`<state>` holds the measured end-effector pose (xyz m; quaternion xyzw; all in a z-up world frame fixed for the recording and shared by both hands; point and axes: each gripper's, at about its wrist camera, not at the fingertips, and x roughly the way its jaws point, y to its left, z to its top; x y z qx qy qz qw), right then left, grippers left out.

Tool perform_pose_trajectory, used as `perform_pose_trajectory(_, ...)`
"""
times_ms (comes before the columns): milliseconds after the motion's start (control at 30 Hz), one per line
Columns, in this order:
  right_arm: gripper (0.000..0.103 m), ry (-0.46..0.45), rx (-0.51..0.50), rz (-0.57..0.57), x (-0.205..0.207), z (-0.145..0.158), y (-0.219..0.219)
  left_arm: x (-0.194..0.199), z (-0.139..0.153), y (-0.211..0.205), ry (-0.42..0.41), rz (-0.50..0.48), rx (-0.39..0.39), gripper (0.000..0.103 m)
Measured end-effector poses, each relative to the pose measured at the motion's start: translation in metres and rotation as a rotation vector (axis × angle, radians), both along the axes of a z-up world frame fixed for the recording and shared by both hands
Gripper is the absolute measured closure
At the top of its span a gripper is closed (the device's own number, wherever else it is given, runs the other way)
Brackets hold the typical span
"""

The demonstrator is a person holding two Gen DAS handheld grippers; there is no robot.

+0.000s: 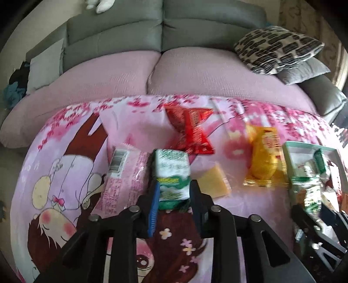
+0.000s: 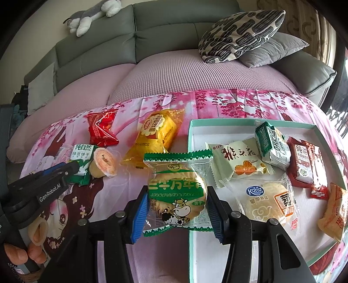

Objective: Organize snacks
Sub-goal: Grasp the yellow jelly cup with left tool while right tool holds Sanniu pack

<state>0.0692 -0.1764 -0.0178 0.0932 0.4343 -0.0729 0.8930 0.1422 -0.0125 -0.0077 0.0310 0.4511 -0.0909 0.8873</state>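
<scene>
My left gripper [image 1: 173, 191] is shut on a green and white biscuit packet [image 1: 171, 172], held just above the pink cloth; it also shows in the right wrist view [image 2: 81, 162]. My right gripper [image 2: 174, 209] is shut on a clear round cracker pack with a green cow label [image 2: 176, 191], at the left rim of the teal-edged box [image 2: 239, 122]. The box holds several snacks. On the cloth lie a red packet [image 2: 101, 128], a yellow bread packet [image 2: 156, 132] and a jelly cup [image 2: 104, 162].
A pink wrapped snack with a barcode [image 1: 118, 172] lies left of my left gripper. A grey sofa with pink covers [image 2: 174, 80] and patterned cushions [image 2: 239, 32] stands behind the table. A plush toy [image 2: 91, 15] lies on the sofa back.
</scene>
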Motion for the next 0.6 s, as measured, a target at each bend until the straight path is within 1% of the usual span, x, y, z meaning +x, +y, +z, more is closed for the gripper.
perform_pose_trajectory(67,0.050,0.001,0.002,-0.002,0.000,0.000,0.000,-0.003,0.007,-0.004,-0.016,-0.022,-0.031,0.072)
perform_pose_trajectory(133,0.050,0.001,0.004,-0.003,-0.001,0.000,0.000,-0.004,0.009,-0.008,-0.011,-0.044,-0.071,0.071)
perform_pose_trajectory(233,0.050,-0.005,0.006,-0.010,-0.002,0.002,-0.002,-0.001,0.002,-0.018,0.040,-0.072,-0.108,0.071)
perform_pose_trajectory(400,0.050,-0.001,0.008,-0.023,-0.002,0.003,-0.006,0.008,-0.011,-0.028,0.089,-0.083,-0.150,0.071)
perform_pose_trajectory(533,0.050,-0.001,0.011,-0.026,-0.002,0.003,-0.007,0.010,-0.021,-0.026,0.112,-0.031,-0.141,0.055)
perform_pose_trajectory(600,0.050,-0.003,0.013,-0.026,-0.002,0.003,-0.007,0.014,-0.026,-0.021,0.133,-0.008,-0.152,0.054)
